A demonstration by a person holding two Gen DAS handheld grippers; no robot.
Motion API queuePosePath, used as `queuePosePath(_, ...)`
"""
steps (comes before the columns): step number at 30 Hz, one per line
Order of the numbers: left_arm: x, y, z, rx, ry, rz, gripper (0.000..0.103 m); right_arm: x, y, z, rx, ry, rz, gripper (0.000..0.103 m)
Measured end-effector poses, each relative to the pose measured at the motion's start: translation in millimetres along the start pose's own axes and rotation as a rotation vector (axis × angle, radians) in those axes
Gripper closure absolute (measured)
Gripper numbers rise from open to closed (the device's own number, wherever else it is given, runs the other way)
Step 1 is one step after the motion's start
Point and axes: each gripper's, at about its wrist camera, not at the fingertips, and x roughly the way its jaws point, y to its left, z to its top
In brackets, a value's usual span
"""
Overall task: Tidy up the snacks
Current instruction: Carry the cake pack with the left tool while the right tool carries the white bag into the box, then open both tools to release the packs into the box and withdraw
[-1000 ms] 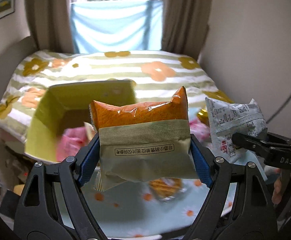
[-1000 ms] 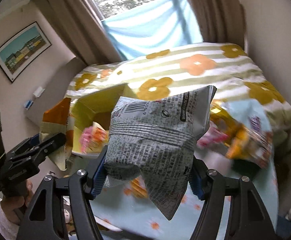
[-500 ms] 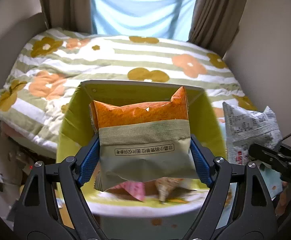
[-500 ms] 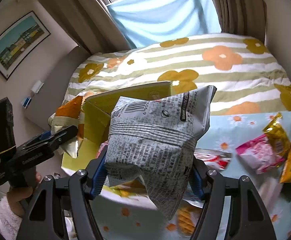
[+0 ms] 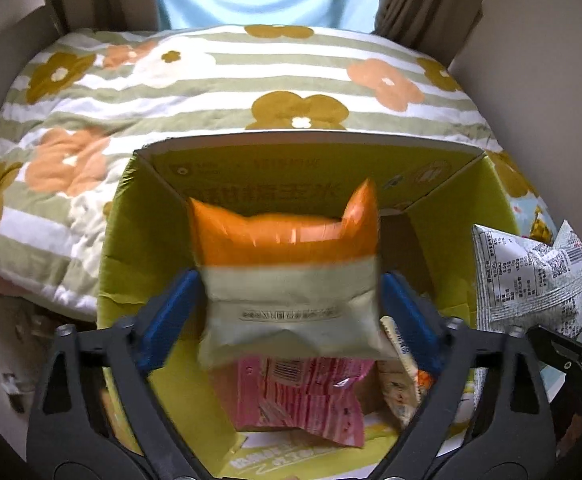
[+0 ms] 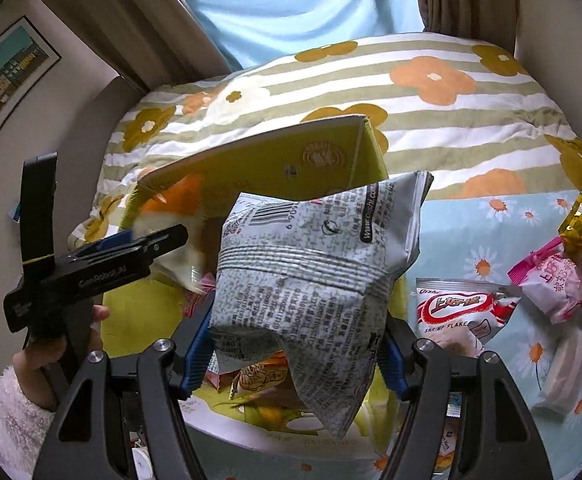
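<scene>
The left claw (image 5: 289, 312) has just spread wide, releasing the orange snack bag (image 5: 287, 276) over the yellow-green box (image 5: 303, 168) while the right claw (image 6: 291, 354) grips its grey packet (image 6: 307, 280)

The left gripper (image 5: 291, 312) filled the lower frame, its jaws having just been opening, blue pads apart from the blurred orange and cream packet (image 5: 287, 276) between them. Below lay the open yellow-green box (image 5: 131, 248), a pink packet (image 5: 303, 400) inside. At right, a grey printed bag (image 5: 531, 280) hung in the right gripper (image 5: 563, 352). A flowered quilt (image 5: 171, 80) lay behind.
</scene>
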Motion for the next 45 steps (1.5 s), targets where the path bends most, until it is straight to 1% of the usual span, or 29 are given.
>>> queuePosePath(3, -4, 2, -5, -0.004, -0.010, -0.004, 0.002, 3, 0, 0, 0.001, 0.005, -0.002, 0.038)
queuePosePath(9, -19, 12, -26, -0.052, -0.007, -0.048, 0.002, 8, 5, -6, 0.008, 0.017, 0.008, 0.038)
queuePosePath(15, -34, 14, -39, -0.046, -0.027, -0.019, 0.002, 11, 17, -1, -0.019, 0.016, 0.029, 0.037)
queuePosePath(17, -40, 14, -42, -0.047, -0.037, -0.013, 0.002, 13, 21, 3, -0.038, 0.010, 0.033, 0.032)
queuePosePath(18, -42, 14, -43, -0.049, -0.040, -0.011, 0.002, 12, 23, 4, -0.050, -0.002, 0.023, 0.025)
queuePosePath(19, -44, 15, -44, -0.051, -0.044, -0.011, 0.002, 11, 26, 6, -0.064, -0.018, 0.014, 0.015)
queuePosePath(20, -47, 16, -45, -0.055, -0.047, -0.013, 0.002, 11, 29, 6, -0.082, -0.028, 0.003, 0.012)
queuePosePath(21, -50, 17, -47, -0.059, -0.051, -0.016, 0.002, 11, 32, 6, -0.101, -0.027, -0.009, 0.011)
queuePosePath(24, -57, 19, -51, -0.071, -0.064, -0.019, 0.002, 12, 39, 1, -0.150, -0.015, -0.048, 0.011)
queuePosePath(32, -56, 23, -64, -0.092, -0.054, -0.027, 0.002, 15, 32, -13, -0.135, 0.032, -0.044, 0.011)
queuePosePath(37, -58, 22, -70, -0.111, -0.058, -0.046, 0.002, 12, 33, -17, -0.137, 0.030, -0.047, 0.011)
queuePosePath(41, -58, 17, -73, -0.102, -0.048, -0.052, 0.002, 9, 33, -19, -0.129, 0.030, -0.051, 0.011)
queuePosePath(45, -64, 9, -75, -0.090, -0.049, -0.056, 0.002, -2, 29, -20, -0.116, 0.012, -0.043, 0.011)
